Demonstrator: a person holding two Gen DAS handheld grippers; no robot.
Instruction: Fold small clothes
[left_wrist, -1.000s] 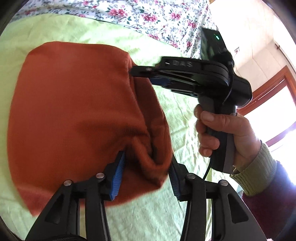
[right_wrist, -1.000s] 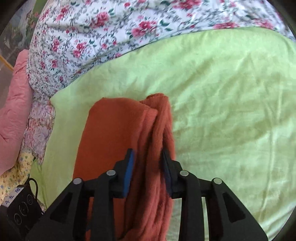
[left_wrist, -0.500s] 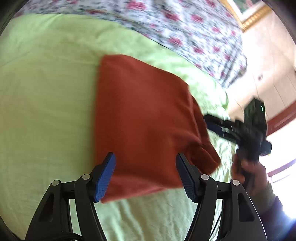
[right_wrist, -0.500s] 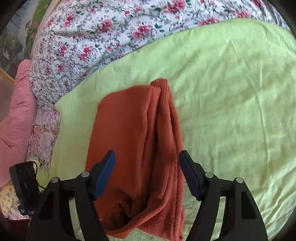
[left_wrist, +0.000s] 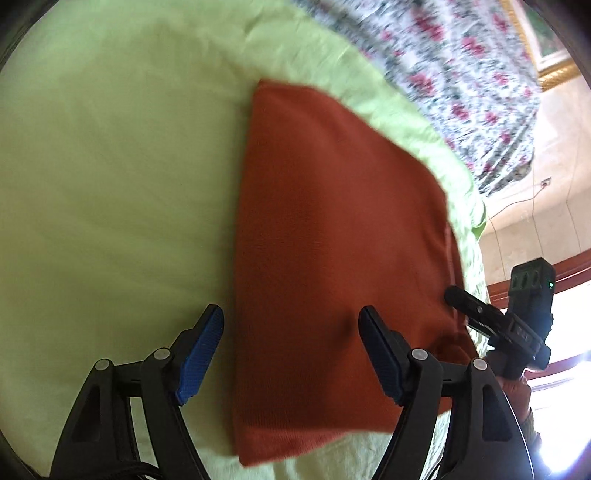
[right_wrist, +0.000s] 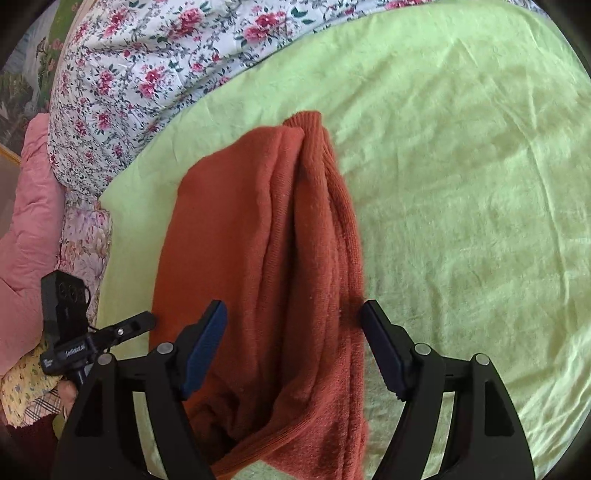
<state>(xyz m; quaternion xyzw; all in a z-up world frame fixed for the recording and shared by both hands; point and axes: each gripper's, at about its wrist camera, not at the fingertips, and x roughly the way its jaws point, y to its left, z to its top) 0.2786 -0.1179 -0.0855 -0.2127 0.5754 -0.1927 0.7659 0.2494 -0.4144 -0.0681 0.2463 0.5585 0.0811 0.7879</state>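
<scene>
A rust-orange knit garment (left_wrist: 332, 258) lies folded on the light green sheet (left_wrist: 110, 166). My left gripper (left_wrist: 291, 354) is open above its near left edge, holding nothing. In the right wrist view the garment (right_wrist: 266, 266) lies in a long folded stack with layered edges on its right side. My right gripper (right_wrist: 293, 349) is open over the garment's near end, holding nothing. The right gripper also shows in the left wrist view (left_wrist: 461, 299) at the garment's right edge. The left gripper shows in the right wrist view (right_wrist: 144, 321) at the left.
The green sheet (right_wrist: 461, 184) covers the bed. A floral quilt (right_wrist: 155, 62) lies along the far side, with a pink cushion (right_wrist: 26, 221) at the left. A wall and a wood-framed window (left_wrist: 554, 266) are to the right in the left wrist view.
Both grippers have let go of the garment and opened wide. Both have pulled back from it, and the garment now lies flat and folded on the sheet.
</scene>
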